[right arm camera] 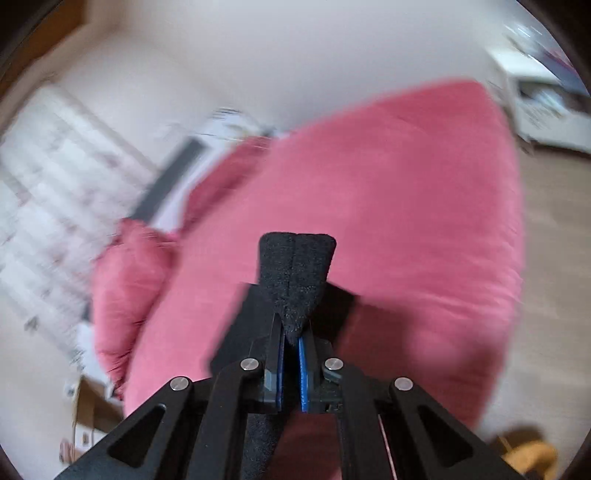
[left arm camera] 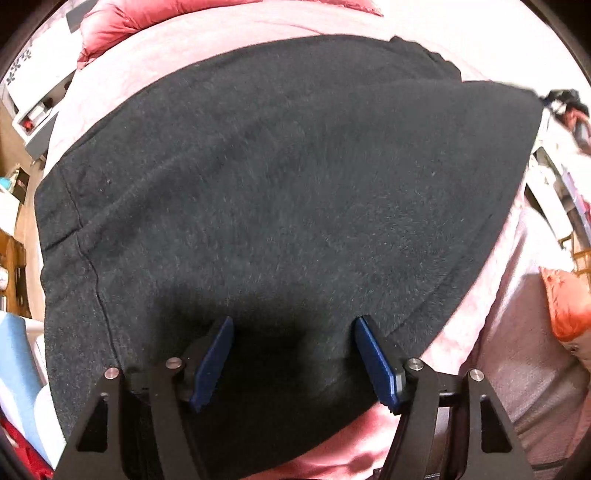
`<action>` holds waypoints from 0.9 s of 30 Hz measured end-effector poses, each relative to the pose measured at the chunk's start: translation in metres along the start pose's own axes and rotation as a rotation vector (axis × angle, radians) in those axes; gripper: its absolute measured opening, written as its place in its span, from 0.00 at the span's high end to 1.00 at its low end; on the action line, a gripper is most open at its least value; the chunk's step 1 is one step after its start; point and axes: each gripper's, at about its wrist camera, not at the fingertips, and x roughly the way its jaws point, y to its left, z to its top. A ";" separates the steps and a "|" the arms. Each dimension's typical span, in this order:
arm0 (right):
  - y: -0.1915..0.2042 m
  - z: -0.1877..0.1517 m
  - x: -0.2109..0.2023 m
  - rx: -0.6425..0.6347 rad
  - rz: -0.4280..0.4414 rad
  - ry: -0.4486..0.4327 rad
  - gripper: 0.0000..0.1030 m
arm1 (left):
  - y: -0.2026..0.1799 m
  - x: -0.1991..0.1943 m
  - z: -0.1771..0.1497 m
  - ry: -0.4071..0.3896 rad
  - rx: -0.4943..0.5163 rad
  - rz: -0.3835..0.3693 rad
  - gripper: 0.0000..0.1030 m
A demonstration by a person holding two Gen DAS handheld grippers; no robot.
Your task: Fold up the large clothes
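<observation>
Jaws first, left wrist view: our left gripper [left arm camera: 293, 363] had its jaws spread wide, blue pads [left arm camera: 376, 365] hanging over the dark garment [left arm camera: 277, 177], nothing between them. We couldn't tell whether the tips touched the cloth. Garment lay spread across the pink bed cover [left arm camera: 122, 77], seam running down its left side, near hem curving off toward the right. Far right corner looked pulled up and away toward a blurred bit of our right gripper [left arm camera: 565, 101] at the frame edge. Red quilt [left arm camera: 110, 26] bunched at the far end of the bed.

Right wrist view: jaws pressed together on a pinch of the same dark cloth [right arm camera: 295, 273], a wedge sticking out past the tips, more trailing below. Heavy blur everywhere else. Pink bed cover and floor [right arm camera: 546, 258] behind.

Progress, our read: early. Garment mostly flat, one corner taken up, no finished fold visible. Folding over, squaring and stacking all left.

Only the left view showed the garment's lay and size. Only the right view confirmed the actual grip.
</observation>
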 end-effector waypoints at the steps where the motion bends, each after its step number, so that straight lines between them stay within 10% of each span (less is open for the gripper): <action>1: -0.023 -0.007 0.014 0.031 -0.034 0.035 0.95 | -0.001 0.002 0.000 0.009 0.009 0.005 0.32; 6: -0.131 -0.057 0.057 0.275 -0.131 0.115 0.95 | -0.005 0.005 -0.002 0.043 0.022 0.002 0.32; 13: -0.115 -0.051 0.019 0.251 0.005 -0.044 0.94 | 0.006 -0.005 -0.020 0.054 0.042 -0.038 0.32; 19: -0.073 -0.060 0.029 -0.001 -0.333 0.056 0.70 | -0.004 -0.012 -0.027 0.030 0.075 -0.109 0.32; 27: -0.084 -0.134 0.024 0.111 -0.079 0.192 0.63 | -0.033 -0.006 -0.022 -0.013 0.201 -0.172 0.32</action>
